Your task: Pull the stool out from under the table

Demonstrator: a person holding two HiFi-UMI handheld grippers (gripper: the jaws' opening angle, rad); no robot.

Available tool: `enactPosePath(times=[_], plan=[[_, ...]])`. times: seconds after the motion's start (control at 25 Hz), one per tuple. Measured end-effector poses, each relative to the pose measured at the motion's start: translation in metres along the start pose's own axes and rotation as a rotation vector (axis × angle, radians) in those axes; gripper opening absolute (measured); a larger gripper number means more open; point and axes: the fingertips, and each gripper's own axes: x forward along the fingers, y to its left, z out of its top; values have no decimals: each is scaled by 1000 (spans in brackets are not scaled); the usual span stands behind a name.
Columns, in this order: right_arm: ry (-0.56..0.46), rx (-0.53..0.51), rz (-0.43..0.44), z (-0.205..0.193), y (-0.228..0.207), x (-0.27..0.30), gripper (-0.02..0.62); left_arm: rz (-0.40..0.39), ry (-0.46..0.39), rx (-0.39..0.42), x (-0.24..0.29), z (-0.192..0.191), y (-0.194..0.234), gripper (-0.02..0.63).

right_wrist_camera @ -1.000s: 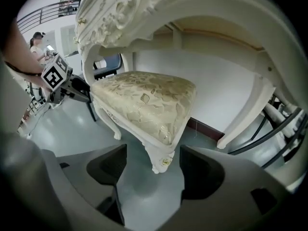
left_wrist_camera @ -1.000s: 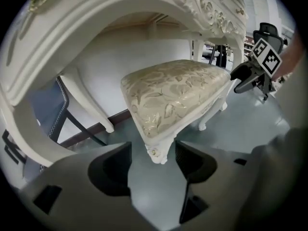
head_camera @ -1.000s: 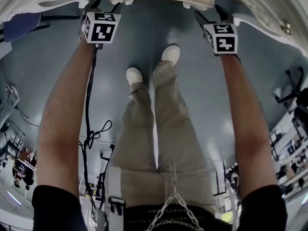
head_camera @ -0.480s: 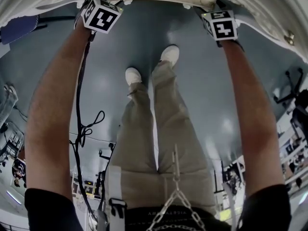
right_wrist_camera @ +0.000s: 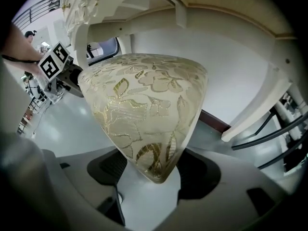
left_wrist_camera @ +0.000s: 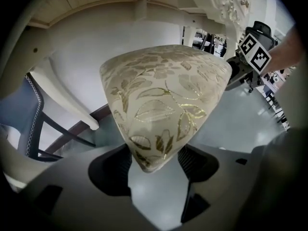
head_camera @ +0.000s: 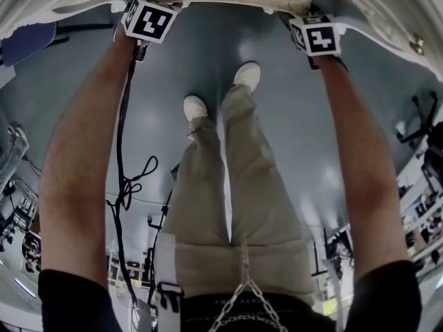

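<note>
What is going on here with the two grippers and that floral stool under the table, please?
A person stands at a white table with a gripper in each hand, reaching for the stool tucked beneath it. The left gripper has one near corner of the floral cushioned seat between its wide-apart jaws, and the right gripper has the other corner likewise. Neither looks clamped, and the stool is not yet pulled out.
</note>
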Motion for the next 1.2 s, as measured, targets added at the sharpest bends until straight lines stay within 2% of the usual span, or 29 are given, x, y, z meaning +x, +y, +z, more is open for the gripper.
enactPosePath(times=[0.16,0.32,0.44,0.76,1.2], plan=[[4,7,18,-19,16,-6,319,-8,14,22,-9,-16,-13,300],[5,9,16,-24,29,-13,318,-9,-5,-8,-16,-33,-22,301],[20,16,16,-35,38,-17,312,-3,0,0,-18,-45,-28,300],[70,34,58,-67,67,-33,305,-63,23,23,-27,-73,-58,299],[110,73,64,-113,104,-50,305,-80,28,32,-41,-113,-89,300]])
